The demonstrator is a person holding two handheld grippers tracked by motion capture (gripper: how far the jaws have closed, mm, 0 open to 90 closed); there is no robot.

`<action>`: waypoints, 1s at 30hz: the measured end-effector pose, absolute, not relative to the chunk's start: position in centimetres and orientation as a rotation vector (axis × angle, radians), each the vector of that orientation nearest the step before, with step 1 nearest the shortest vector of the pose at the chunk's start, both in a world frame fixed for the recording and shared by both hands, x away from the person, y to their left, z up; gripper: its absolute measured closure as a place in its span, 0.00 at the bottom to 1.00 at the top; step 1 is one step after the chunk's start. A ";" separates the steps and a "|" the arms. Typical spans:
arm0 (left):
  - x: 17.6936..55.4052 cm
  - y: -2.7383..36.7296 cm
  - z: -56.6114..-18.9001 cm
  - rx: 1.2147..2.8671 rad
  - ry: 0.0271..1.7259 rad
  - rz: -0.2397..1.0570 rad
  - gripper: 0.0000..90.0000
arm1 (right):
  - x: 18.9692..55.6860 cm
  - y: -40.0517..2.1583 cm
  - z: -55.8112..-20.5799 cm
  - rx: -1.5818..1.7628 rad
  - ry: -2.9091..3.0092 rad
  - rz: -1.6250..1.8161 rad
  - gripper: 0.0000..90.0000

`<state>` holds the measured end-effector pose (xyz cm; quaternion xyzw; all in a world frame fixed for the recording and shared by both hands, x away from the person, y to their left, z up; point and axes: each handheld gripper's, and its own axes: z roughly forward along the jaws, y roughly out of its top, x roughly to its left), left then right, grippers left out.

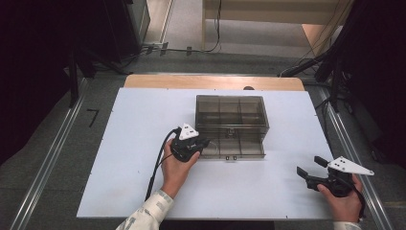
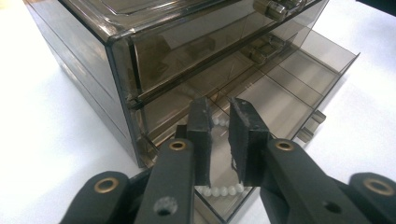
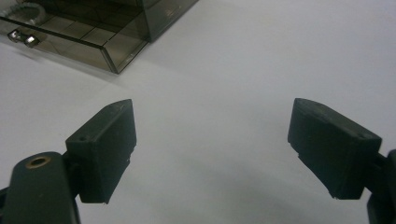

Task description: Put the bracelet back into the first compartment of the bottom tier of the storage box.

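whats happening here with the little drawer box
A person holds a gripper in each hand at a white table. The left gripper is over the pulled-out bottom drawer of a smoky clear drawer box, its jaws nearly closed above a string of white beads lying in the drawer. The right gripper waits wide open, apart from the box.

Open white table (image 1: 268,187) before the drawer box (image 1: 231,115).

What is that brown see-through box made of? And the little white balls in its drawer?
The drawer box looks like smoky brown hard plastic: glossy, and you can see its dividers through the walls. The white beads in the open bottom drawer are smooth, round and strung in a row, perhaps plastic pearls; that is hard to tell.
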<state>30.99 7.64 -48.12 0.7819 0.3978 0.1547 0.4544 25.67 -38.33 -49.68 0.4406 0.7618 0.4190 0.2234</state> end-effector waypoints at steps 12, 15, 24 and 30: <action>30.2 8.3 -48.2 1.930 0.974 0.378 0.78 | 25.7 -38.3 -49.7 1.216 2.104 1.157 0.15; 30.1 8.7 -48.2 1.918 0.980 0.375 0.70 | 25.7 -38.3 -49.7 1.216 2.106 1.156 0.15; 29.3 9.1 -48.1 1.905 0.984 0.390 0.53 | 25.7 -38.3 -49.7 1.215 2.106 1.157 0.15; 29.0 9.5 -48.1 1.898 1.001 0.414 0.40 | 25.7 -38.3 -49.7 1.213 2.108 1.157 0.15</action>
